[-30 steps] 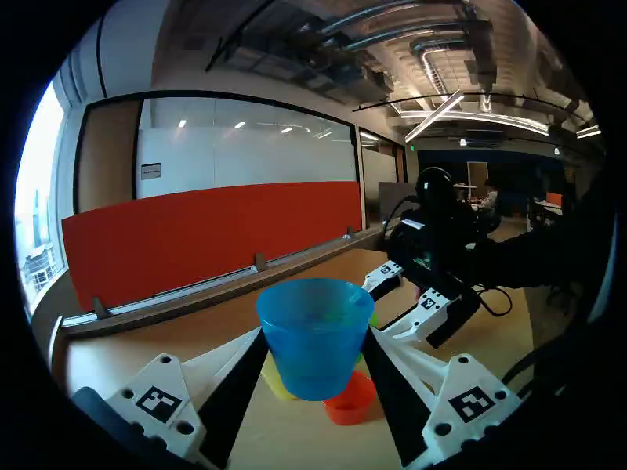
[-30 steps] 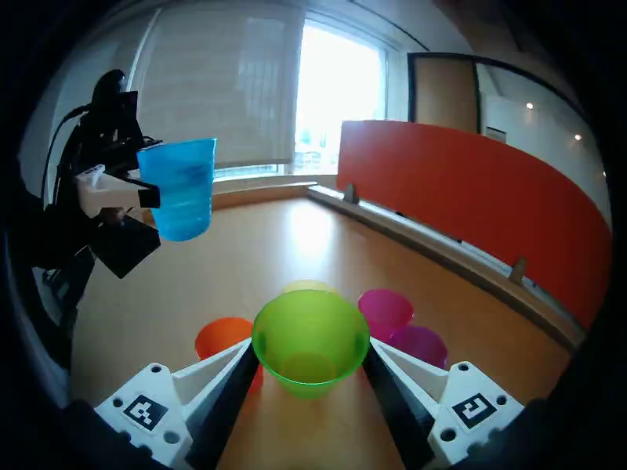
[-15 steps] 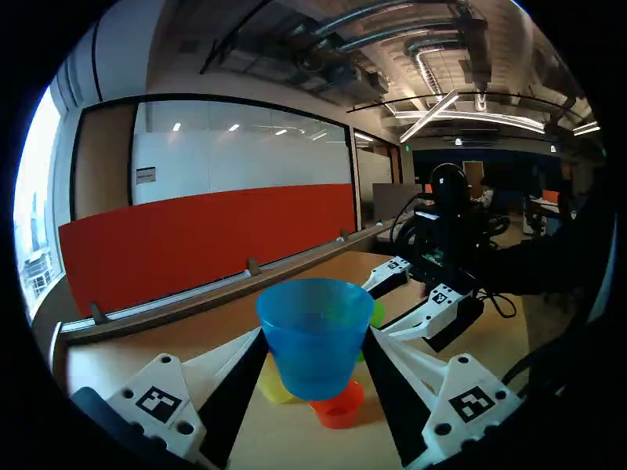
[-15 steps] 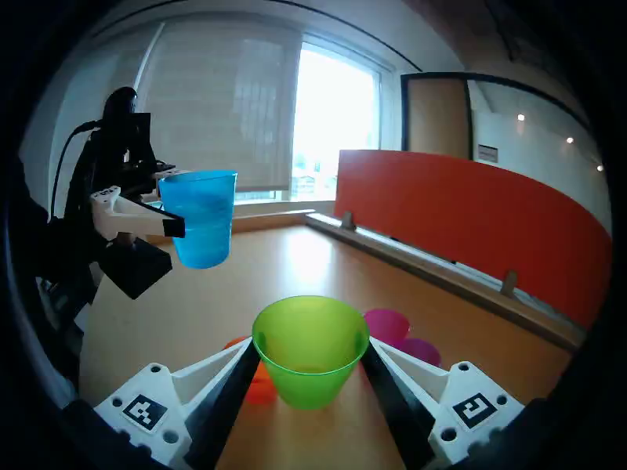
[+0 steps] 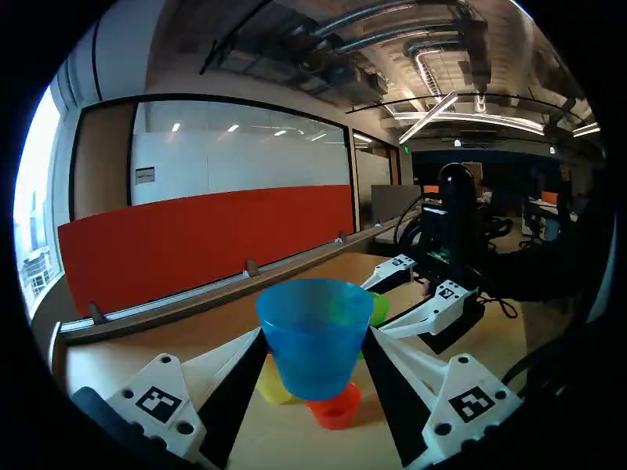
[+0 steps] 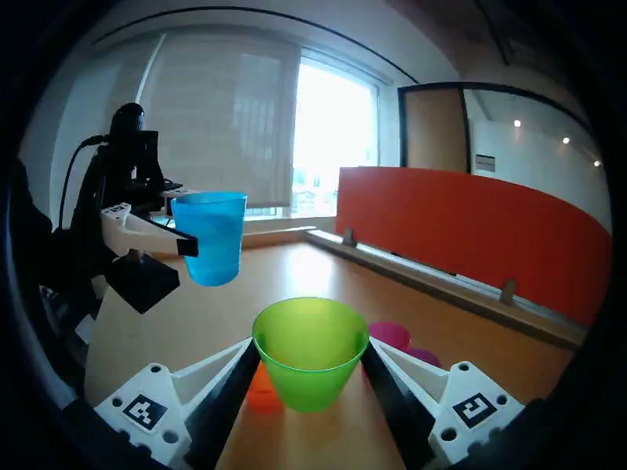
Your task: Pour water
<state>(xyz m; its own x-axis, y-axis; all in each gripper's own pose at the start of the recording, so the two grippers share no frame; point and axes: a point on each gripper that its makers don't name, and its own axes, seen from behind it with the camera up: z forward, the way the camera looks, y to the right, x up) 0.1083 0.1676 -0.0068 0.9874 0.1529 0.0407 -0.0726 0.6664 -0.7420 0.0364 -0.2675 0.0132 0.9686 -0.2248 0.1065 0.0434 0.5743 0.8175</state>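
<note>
I have the blue cup (image 5: 315,337) pinched between the jaws of the left gripper (image 5: 313,354), a finger pressing on each side. It sits upright with its rim level, lifted clear of the counter (image 5: 180,333). It is translucent plastic, wider at the rim than at the base, and I cannot tell from either view whether it holds water. The green cup (image 6: 310,352) is clenched the same way in the right gripper (image 6: 310,370), also upright and off the counter.

Both tools are held about level and face each other. The right gripper view gives me the blue cup from the side, up at the left, higher than the green rim and well apart from it, with the dark camera mount behind it. The left gripper view puts the green cup just past the blue rim on the right, with a dark sleeve (image 5: 541,270) behind that gripper.

Below the blue cup, a yellow cup (image 5: 274,384) and an orange cup (image 5: 335,407) stand on the counter. The right gripper view adds a pink cup (image 6: 389,334) and a purple cup (image 6: 423,356) beyond the green one. A red-orange divider (image 5: 196,235) runs along the counter's far edge, and a bright window (image 6: 333,141) lies past it.
</note>
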